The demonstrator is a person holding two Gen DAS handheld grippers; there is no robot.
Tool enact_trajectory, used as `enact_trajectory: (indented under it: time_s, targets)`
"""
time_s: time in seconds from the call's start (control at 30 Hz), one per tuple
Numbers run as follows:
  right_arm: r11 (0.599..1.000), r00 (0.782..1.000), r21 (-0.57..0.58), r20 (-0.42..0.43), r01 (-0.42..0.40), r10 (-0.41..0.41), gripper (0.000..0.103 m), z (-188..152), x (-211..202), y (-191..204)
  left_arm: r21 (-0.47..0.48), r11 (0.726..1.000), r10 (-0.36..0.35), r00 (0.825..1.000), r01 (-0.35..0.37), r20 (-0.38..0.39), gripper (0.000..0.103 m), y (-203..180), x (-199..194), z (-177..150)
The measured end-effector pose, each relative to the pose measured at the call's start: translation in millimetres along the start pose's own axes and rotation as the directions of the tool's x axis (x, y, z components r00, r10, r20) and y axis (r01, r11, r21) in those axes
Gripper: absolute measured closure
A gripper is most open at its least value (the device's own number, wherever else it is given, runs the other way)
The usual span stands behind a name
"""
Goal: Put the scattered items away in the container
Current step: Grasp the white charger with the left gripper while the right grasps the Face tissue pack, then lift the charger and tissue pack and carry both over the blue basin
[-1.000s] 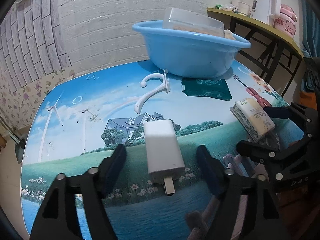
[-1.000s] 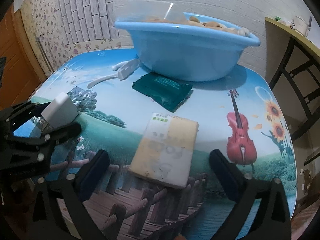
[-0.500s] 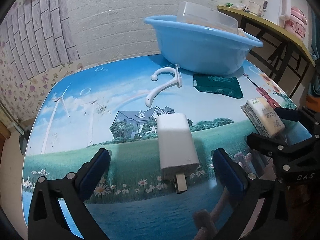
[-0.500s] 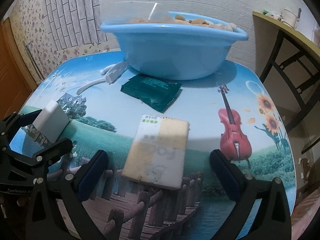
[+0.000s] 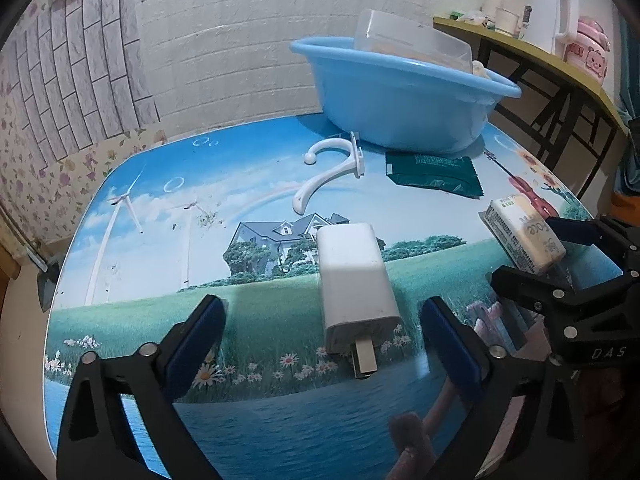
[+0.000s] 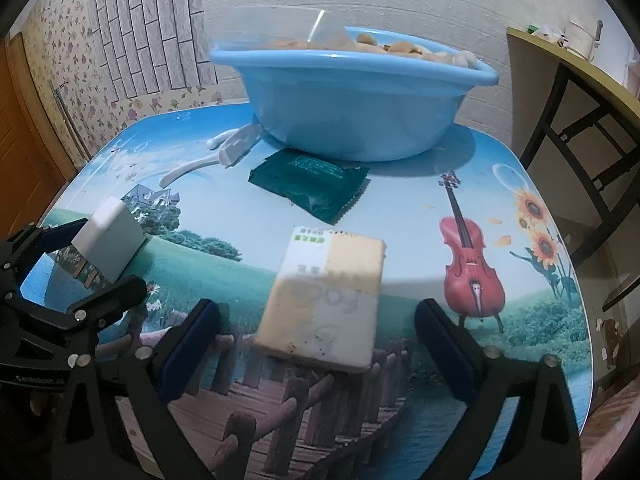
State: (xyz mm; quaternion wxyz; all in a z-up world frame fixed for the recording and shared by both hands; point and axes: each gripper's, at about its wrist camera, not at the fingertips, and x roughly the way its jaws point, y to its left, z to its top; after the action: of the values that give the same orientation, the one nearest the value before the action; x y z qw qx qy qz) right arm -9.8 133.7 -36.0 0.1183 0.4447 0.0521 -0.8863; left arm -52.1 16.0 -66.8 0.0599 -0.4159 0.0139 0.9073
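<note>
Charger between released left tongs; tissue pack between released right tongs. Step: pre-grasp. Next: clench each, lift to basin.

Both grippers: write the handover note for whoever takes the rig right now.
Left gripper: open, fingers either side of the white charger, not closed on it.
Right gripper: open, straddling the tissue pack.
Also loose on the table: white hook, green packet.
Blue basin at the back already holds items.
Left to do: all four things into the basin.
</note>
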Motion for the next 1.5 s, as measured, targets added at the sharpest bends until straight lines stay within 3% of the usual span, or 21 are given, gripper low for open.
enact_trajectory:
  time_s: [0.1,0.37,0.47,0.53,0.57,0.67,0.8,1.03,1.5]
  targets:
    - [1.000,1.000,-0.007,0.003,-0.005,0.005,0.011,-1,-1,2,-0.002,1.000,0.001,1.000,-0.001,0.011,0.012,0,-1,0]
    - [0.999,1.000,-0.027,0.016,-0.020,0.020,0.024,0,-3,6,0.019,1.000,-0.009,0.999,0.008,0.047,0.048,-3,-3,3]
    - [0.999,1.000,-0.030,0.023,-0.019,0.019,0.037,0,-5,6,0.019,1.000,-0.010,0.999,0.009,0.052,0.063,-3,-3,3]
    - [0.999,0.999,-0.028,0.027,-0.018,0.018,0.048,0,-5,6,0.021,1.000,-0.012,0.998,0.011,0.055,0.078,-4,-4,3]
    - [0.999,0.999,-0.027,0.028,-0.018,0.019,0.054,0,-5,6,0.023,1.000,-0.010,0.998,0.009,0.055,0.079,-4,-4,3]
    - [0.999,0.999,-0.027,0.027,-0.020,0.021,0.056,0,-5,5,0.020,1.000,-0.012,0.999,0.011,0.050,0.079,-4,-4,4]
    - [0.999,0.999,-0.022,0.028,-0.033,0.033,0.057,0,-7,3,0.013,1.000,-0.018,0.999,0.017,0.045,0.079,-3,-7,5]
    - [0.999,0.994,-0.018,0.101,-0.048,0.050,0.057,8,-24,-1,0.000,1.000,-0.024,0.997,0.024,0.078,0.079,-2,-23,17]
    - [0.995,0.964,-0.043,0.246,-0.094,0.102,0.058,45,-63,-4,0.038,0.995,-0.094,0.978,0.088,0.187,0.079,-16,-48,81]
